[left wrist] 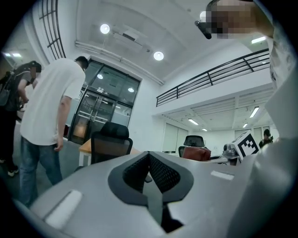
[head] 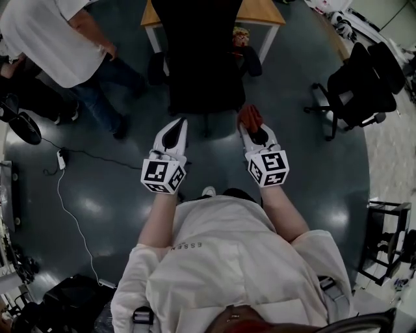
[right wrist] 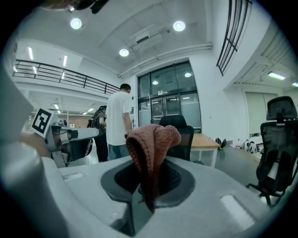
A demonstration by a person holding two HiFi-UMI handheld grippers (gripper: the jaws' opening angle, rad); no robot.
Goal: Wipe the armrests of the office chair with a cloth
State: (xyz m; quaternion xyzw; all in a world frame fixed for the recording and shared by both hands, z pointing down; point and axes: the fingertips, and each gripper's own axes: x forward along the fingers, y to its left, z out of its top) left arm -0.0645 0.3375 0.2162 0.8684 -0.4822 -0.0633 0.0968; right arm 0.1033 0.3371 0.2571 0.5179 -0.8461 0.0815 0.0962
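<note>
The right gripper (head: pixel 251 130) is clamped on a reddish-brown cloth (right wrist: pixel 151 144), which bunches above the jaws and flops over itself. The left gripper (head: pixel 175 127) has its jaws pressed together with nothing between them. Both hover just short of the black office chair (head: pixel 198 58), whose armrests (head: pixel 252 65) jut out on either side, near a wooden table (head: pixel 263 12). A bystander (head: pixel 58 39) stands off to the left. The cloth looks knitted, light and limp, so a bunched pinch near its middle, as here, should leave a free pad to press on an armrest. The chair may well swivel or roll under pressure.
</note>
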